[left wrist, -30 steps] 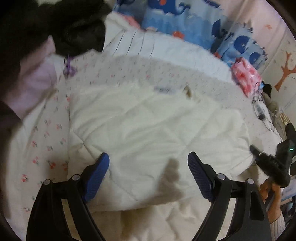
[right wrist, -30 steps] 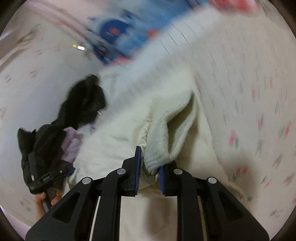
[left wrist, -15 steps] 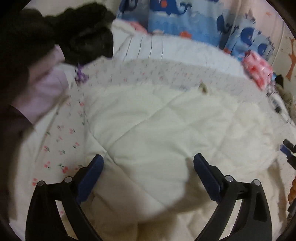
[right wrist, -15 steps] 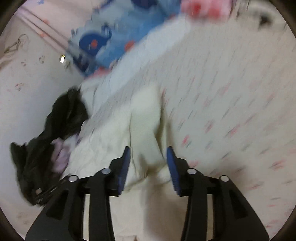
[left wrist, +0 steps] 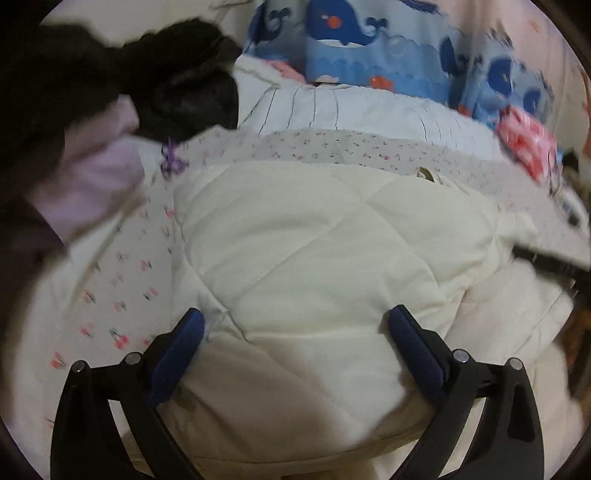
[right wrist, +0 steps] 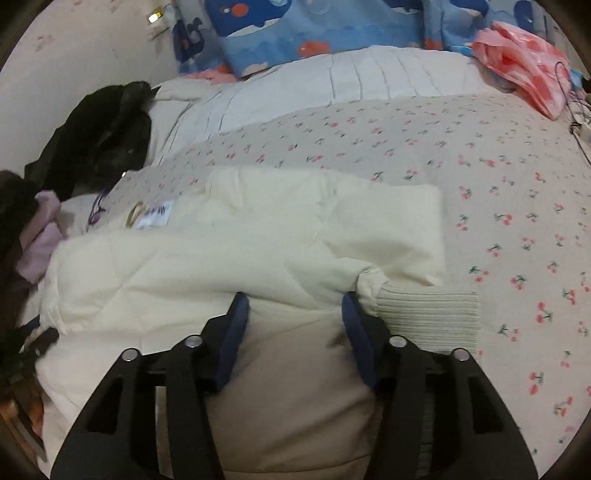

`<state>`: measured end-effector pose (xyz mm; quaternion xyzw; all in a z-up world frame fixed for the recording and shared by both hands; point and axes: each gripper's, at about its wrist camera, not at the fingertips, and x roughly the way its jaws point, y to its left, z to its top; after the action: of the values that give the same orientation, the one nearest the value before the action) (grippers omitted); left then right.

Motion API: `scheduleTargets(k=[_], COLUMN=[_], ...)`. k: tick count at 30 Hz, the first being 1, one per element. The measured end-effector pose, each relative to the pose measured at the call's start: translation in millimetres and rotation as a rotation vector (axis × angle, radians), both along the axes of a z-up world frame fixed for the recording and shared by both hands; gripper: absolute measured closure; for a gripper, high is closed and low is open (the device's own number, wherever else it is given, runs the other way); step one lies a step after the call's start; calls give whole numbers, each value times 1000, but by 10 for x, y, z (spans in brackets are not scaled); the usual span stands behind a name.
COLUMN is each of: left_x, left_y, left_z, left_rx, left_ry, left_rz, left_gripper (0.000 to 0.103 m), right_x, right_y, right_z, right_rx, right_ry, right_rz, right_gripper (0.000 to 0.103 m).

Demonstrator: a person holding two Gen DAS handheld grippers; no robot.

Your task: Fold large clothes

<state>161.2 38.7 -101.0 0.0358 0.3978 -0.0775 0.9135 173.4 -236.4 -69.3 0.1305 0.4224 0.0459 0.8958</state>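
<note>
Cream quilted jacket (left wrist: 314,258) lies folded on the cherry-print bedsheet (left wrist: 122,273), in the middle of the bed, straight below both grippers. Left gripper (left wrist: 295,332) hangs over the near part of the jacket with its jaws spread wide, blue pads (left wrist: 177,354) on either side of the padded bulk, nothing pinched, fabric only lying under the gap. Right gripper (right wrist: 293,325) is also released: jaws parted about halfway, nothing clamped, jacket fabric showing between the pads (right wrist: 232,336) but not squeezed. From the right wrist view a sleeve is folded across the jacket body, its ribbed cuff (right wrist: 428,317) lying flat on the sheet just right of the right-hand finger. White label (right wrist: 155,214) and a hang loop show at the jacket's collar end, toward the left. Black garment (right wrist: 99,136) piled at the far left edge of the bed, a pale pink cloth (right wrist: 40,240) beside it, touching the jacket's left end. White pleated pillow (right wrist: 351,81) behind the sheet, blue whale-print cushions (right wrist: 295,33) against the wall. Pink plastic bag (right wrist: 524,59) at the far right, with a thin cable next to it. Left view blurry at the edges, right edge there too smeared to read
</note>
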Motion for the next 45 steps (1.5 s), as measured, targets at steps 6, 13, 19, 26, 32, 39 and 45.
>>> scheduleTargets(k=[6, 13, 19, 26, 32, 39, 45], left_x=[-119, -88, -109, -329, -326, -197, -210], left_y=[1, 61, 24, -217, -398, -347, -319], left_z=[178, 56, 32, 297, 274, 118, 95], left_rx=[61, 39, 40, 128, 177, 150, 142], left_ry=[-123, -86, -95, -270, -290, -199, -193], left_rz=[40, 38, 19, -21, -74, -66, -67], left_gripper=[7, 7, 7, 7, 7, 7, 7], right_x=[-282, -255, -56, -20, 514, 485, 127], right_y=[-45, -65, -279, -218, -248, -329, -181], right_z=[202, 234, -89, 580, -161, -52, 624], right_rx=[-71, -53, -53, -92, -72, -40, -68], right_ry=[-65, -110, -20, -190, -7, 1, -127], right_rz=[11, -1, -25, -22, -25, -25, 116], right_gripper=[58, 55, 41, 39, 35, 34, 26])
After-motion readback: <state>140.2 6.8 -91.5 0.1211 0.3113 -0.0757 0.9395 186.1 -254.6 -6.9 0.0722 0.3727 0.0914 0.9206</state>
